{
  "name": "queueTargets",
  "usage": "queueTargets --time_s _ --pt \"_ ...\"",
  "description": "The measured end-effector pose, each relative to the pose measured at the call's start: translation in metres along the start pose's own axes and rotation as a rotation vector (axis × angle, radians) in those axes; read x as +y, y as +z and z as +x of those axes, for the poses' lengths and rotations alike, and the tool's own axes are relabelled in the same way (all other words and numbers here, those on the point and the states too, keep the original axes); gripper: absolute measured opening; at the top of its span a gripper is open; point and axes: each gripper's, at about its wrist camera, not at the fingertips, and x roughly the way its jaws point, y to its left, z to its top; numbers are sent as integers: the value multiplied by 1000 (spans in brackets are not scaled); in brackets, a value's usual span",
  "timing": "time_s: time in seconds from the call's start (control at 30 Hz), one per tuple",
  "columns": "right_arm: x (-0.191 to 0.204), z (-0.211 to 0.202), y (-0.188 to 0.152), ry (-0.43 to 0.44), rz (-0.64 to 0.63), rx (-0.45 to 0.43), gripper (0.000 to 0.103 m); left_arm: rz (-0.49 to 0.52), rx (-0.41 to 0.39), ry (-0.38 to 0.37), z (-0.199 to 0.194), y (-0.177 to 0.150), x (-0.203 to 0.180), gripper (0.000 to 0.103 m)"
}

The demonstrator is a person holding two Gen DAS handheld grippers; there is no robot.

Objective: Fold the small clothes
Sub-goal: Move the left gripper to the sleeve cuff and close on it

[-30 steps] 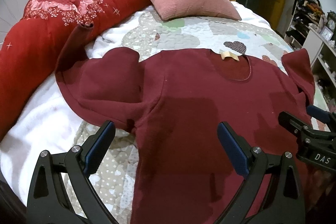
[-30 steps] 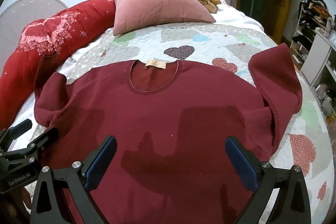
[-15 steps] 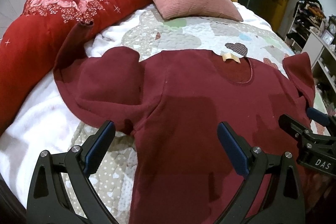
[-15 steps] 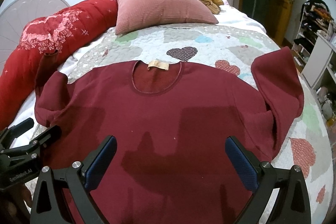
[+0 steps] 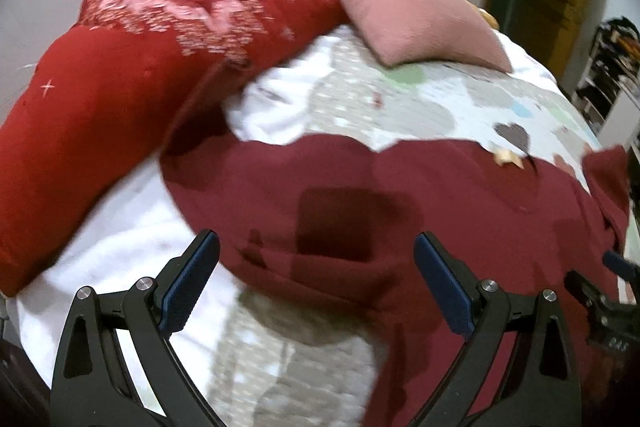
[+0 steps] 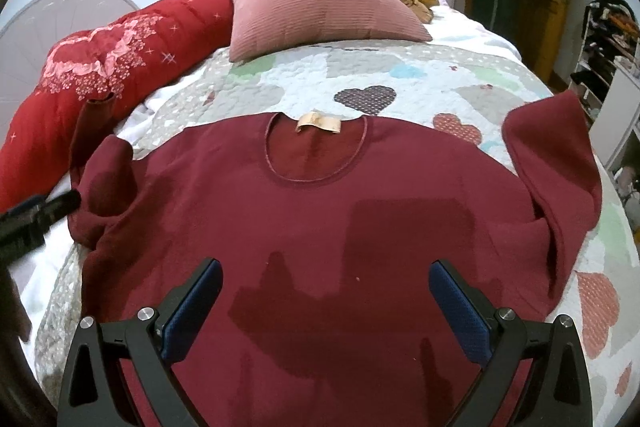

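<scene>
In the left wrist view, which is motion-blurred, we find the left gripper (image 5: 316,279) spread wide and holding nothing, poised above the left sleeve and shoulder area of the maroon sweater (image 5: 420,211), which lies flat on the quilt (image 5: 420,103) beside the red bolster (image 5: 120,75). In the right wrist view, we find the right gripper (image 6: 326,303) likewise released and empty over the sweater's lower front, the garment spread face-up with its neck label (image 6: 318,123) pointing toward the pink pillow (image 6: 316,11) and its right sleeve folded upward at the quilt's edge.
</scene>
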Motion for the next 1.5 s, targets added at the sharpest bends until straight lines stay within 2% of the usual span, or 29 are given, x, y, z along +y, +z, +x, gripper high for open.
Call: queueTargets --time_s 0.13,0.53,0.8,1.03,1.17,1.27,1.5 --pt "6 4 1 5 -7 2 102 -8 -8 28 -1 2 13 98" --pt "21 12 2 17 -32 16 102 2 0 36 3 4 20 98" --pt "40 20 8 58 -81 8 102 -16 -39 108 28 26 65 98" --pt "48 27 8 84 -85 17 102 32 -75 208 60 57 91 98" --pt "48 31 7 105 -80 28 102 54 -97 216 75 70 92 98" --pt "48 33 6 123 -73 38 102 87 -103 250 87 78 88 98" --pt "49 37 5 123 -75 50 102 187 -113 276 103 89 64 98"
